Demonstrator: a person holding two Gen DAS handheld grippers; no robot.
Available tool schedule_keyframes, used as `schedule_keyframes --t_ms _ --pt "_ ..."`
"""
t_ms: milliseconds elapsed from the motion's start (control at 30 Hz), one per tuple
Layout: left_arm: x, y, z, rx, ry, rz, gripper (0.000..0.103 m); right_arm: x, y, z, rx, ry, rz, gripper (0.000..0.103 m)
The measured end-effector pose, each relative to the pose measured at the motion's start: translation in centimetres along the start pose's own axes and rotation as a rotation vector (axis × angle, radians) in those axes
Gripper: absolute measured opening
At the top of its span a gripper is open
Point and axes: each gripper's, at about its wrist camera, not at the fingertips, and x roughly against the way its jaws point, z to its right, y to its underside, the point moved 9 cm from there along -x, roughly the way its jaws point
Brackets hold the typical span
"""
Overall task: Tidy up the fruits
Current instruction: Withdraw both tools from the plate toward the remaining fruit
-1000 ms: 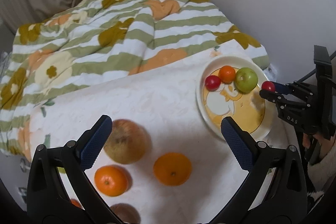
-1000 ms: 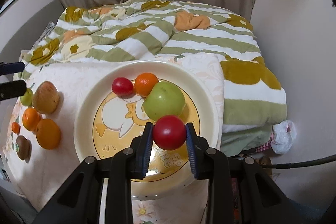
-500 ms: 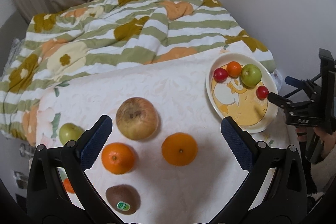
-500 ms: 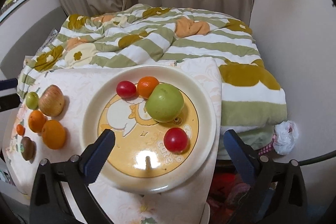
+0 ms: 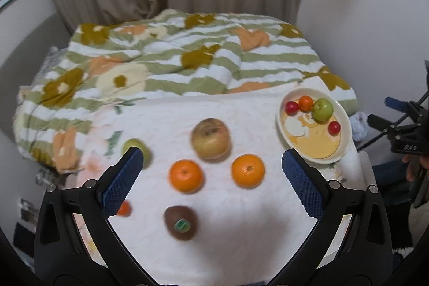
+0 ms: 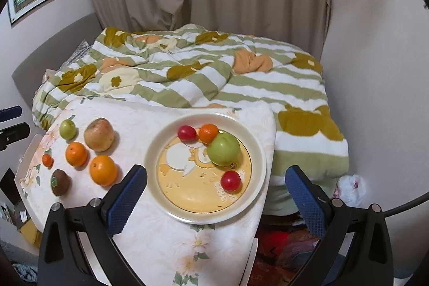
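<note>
A cream plate (image 6: 257,152) with a yellow cartoon centre carries two red tomatoes (image 6: 232,180), a small orange fruit (image 6: 208,132) and a green apple (image 6: 224,148). The white cloth (image 6: 139,122) has a faint floral print. On it lie two oranges (image 6: 103,170), a brown kiwi (image 6: 60,182) and a tan apple (image 6: 99,134). The far quilt (image 6: 241,77) has green and white stripes with ochre and orange flowers.

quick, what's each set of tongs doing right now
left tongs: open, holding nothing
right tongs: open, holding nothing, just opened
</note>
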Motion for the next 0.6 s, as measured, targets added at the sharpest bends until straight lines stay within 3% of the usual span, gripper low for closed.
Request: schedule_keyframes --t_ms 133,367,600 --pt "2.5 1.1 -2.5 0.04 -0.048 0.026 0.103 1.7 -0.7 -2.2 0.02 -0.054 0.018 0.103" --pt "5.6 3.3 -7.7 0.089 -0.121 0.061 0.103 3.8 -1.5 -6.5 0.065 -0.061 0.06 0.103" --pt "5.3 4.9 -12.9 0.081 -0.136 0.038 0.103 3.5 -1.2 -11.1 0.054 -0.058 0.063 0.103"
